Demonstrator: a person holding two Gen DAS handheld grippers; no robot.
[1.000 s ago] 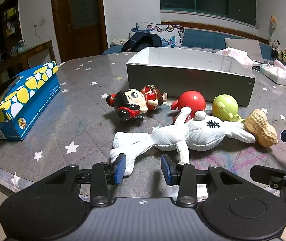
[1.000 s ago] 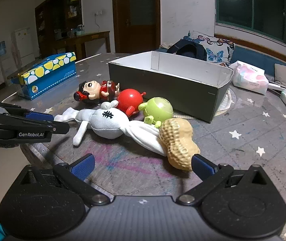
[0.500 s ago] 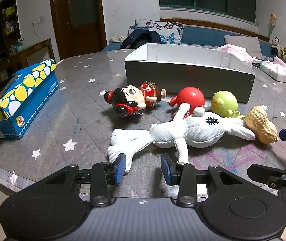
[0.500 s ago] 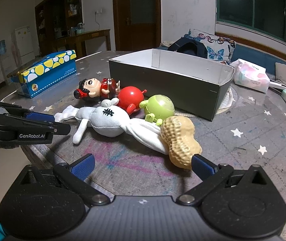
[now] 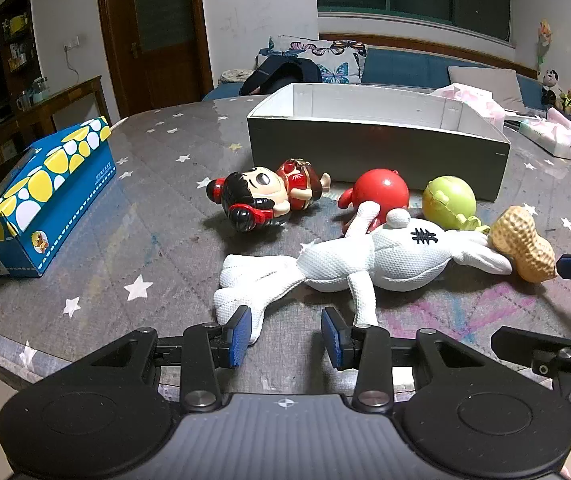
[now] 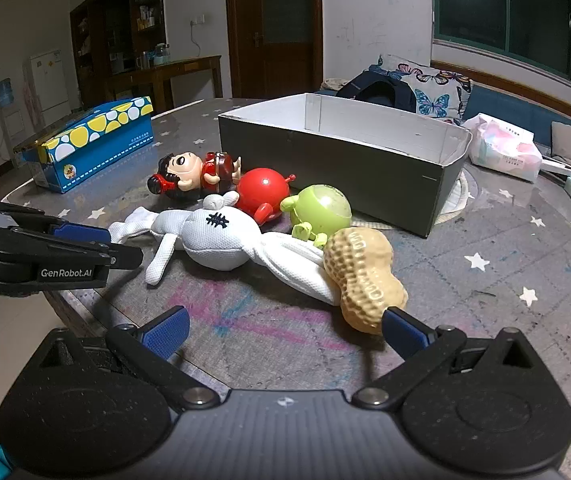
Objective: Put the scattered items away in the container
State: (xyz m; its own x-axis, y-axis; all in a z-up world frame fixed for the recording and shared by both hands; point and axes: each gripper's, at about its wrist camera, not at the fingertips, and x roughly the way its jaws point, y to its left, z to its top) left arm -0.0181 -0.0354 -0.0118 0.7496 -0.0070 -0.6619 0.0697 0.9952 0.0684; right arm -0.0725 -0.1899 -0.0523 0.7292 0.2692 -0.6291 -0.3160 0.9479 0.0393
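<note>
The left gripper (image 5: pixel 287 330) is held spread, the white plush doll's (image 5: pixel 369 258) feet just beside its left pad. The right gripper (image 6: pixel 285 330), spread wide, is flanked by the peanut toy (image 6: pixel 363 276).

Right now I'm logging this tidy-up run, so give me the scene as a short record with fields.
container: grey box, open top, no toys visible inside
toys outside: white plush doll, peanut toy, red ball toy, green ball toy, cartoon figurine
left tongs: open, empty, at the doll's feet
right tongs: open, empty, by the peanut toy
other: blue patterned box
</note>
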